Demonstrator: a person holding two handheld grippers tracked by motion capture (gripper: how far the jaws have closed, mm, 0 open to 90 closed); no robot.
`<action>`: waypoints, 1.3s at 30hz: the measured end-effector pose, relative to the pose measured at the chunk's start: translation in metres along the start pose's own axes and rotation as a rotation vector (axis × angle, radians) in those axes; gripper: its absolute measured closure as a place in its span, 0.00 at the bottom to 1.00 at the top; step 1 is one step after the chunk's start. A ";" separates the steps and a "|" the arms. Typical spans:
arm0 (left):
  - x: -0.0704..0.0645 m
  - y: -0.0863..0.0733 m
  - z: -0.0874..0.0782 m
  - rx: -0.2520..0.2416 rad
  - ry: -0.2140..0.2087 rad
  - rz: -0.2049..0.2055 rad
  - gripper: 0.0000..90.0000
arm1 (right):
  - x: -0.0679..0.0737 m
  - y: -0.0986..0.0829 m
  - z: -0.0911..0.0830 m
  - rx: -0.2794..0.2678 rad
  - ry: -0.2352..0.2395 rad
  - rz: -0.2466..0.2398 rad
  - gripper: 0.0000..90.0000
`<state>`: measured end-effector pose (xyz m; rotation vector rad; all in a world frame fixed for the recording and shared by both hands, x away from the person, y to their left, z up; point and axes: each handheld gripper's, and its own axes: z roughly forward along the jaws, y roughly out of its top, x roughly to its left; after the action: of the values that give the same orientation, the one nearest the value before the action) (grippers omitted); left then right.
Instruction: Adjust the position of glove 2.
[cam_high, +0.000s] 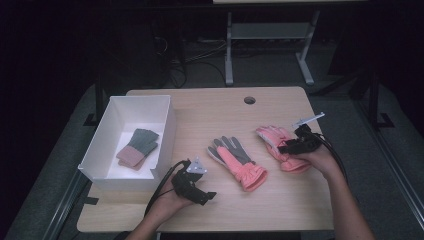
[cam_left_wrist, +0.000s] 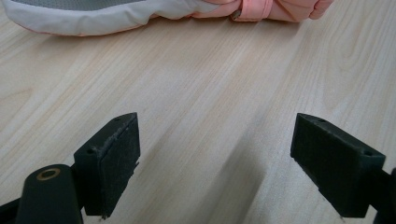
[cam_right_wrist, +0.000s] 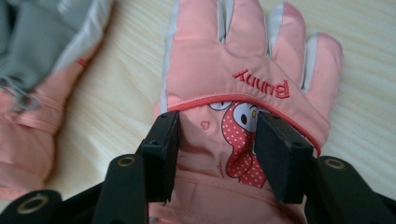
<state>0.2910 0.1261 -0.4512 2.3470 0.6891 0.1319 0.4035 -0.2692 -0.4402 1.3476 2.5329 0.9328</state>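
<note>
A pink glove (cam_high: 274, 136) with a bunny print and the word "Bunny" lies flat at the table's right (cam_right_wrist: 243, 56). My right gripper (cam_high: 284, 148) (cam_right_wrist: 217, 126) has its jaws drawn in on a fold of padded fabric on the back of this glove. A second pink glove (cam_high: 236, 161) lies palm up, grey side showing, in the middle of the table (cam_right_wrist: 32, 70). Its pale edge (cam_left_wrist: 116, 16) lies just ahead of my left gripper (cam_high: 206, 192) (cam_left_wrist: 215, 154), which stands open over bare wood.
A white box (cam_high: 167, 131) stands at the table's left and holds a grey glove with a pink cuff (cam_high: 137, 147). The wooden table (cam_high: 280, 200) has a cable hole (cam_high: 249, 100) near its far edge. Dark floor and desk legs lie beyond.
</note>
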 end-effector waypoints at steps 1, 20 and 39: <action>0.000 0.000 0.000 0.001 -0.001 0.000 0.17 | 0.000 -0.001 0.001 0.002 -0.004 -0.003 0.58; 0.000 -0.001 -0.001 -0.004 0.008 -0.011 0.17 | -0.007 -0.005 0.000 -0.028 0.046 0.026 0.96; 0.002 -0.001 -0.002 -0.006 0.013 -0.010 0.17 | 0.008 0.000 -0.042 -0.139 0.080 0.021 0.97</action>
<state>0.2916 0.1286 -0.4506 2.3389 0.7051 0.1443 0.3825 -0.2826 -0.4052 1.3236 2.4624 1.1656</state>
